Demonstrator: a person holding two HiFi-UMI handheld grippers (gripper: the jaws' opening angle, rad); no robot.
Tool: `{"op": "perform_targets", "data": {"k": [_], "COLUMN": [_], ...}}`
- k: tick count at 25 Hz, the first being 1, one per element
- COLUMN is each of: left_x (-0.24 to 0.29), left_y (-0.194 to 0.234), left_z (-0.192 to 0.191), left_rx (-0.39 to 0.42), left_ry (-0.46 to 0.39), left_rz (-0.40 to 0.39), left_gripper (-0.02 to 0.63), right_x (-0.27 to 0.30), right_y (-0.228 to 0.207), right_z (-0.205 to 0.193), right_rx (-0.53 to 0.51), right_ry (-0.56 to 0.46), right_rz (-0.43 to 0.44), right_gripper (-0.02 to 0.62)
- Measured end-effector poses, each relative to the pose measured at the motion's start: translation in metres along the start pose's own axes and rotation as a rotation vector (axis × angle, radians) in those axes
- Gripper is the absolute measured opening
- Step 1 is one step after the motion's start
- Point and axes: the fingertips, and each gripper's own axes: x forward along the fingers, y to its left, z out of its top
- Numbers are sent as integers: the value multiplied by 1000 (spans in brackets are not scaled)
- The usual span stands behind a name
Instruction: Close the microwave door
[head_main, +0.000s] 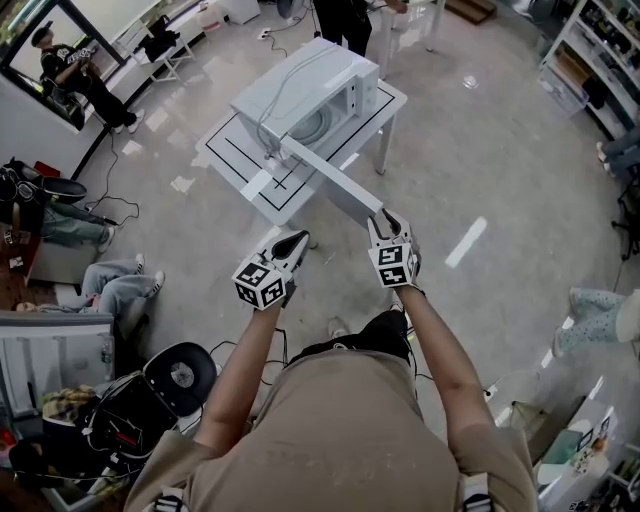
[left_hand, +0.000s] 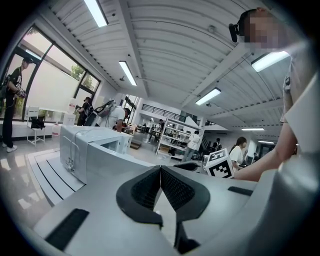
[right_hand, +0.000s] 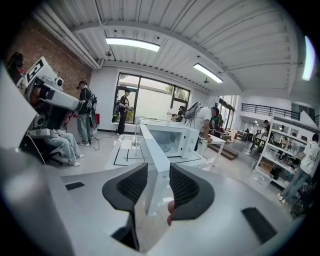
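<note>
A white microwave (head_main: 310, 95) stands on a white table (head_main: 250, 195). Its door (head_main: 335, 185) is swung wide open toward me. My right gripper (head_main: 388, 222) is at the door's free end. In the right gripper view the door's edge (right_hand: 152, 150) runs between the jaws of this gripper (right_hand: 157, 182), which stand apart on either side of it. I cannot see the pads pressing on it. The oven cavity (right_hand: 172, 137) shows beyond. My left gripper (head_main: 295, 242) hovers left of the door end, apart from it. Its pads (left_hand: 160, 172) meet with nothing between them, and the microwave (left_hand: 90, 150) is ahead on its left.
A black chair (head_main: 180, 375) and bags stand at my lower left. A seated person's legs (head_main: 115, 285) stretch out at the left. Someone stands behind the table (head_main: 345, 20). Shelves (head_main: 590, 60) line the right wall. A cable lies on the floor under the table.
</note>
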Motion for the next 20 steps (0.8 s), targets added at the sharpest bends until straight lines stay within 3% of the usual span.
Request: {"op": "perform_targets", "data": {"k": [5, 20], "left_x": [11, 76], "left_y": [-5, 11], "left_z": [0, 18], "left_rx": [-2, -64], "left_ry": [11, -1], "left_rz": [5, 146], "left_gripper": [5, 5], "right_x": [14, 53], "right_y": [-10, -70], "right_z": [-17, -16], "right_rx": [6, -45], "right_ry": [37, 35], "right_rz": [19, 221], "right_gripper": [140, 139]}}
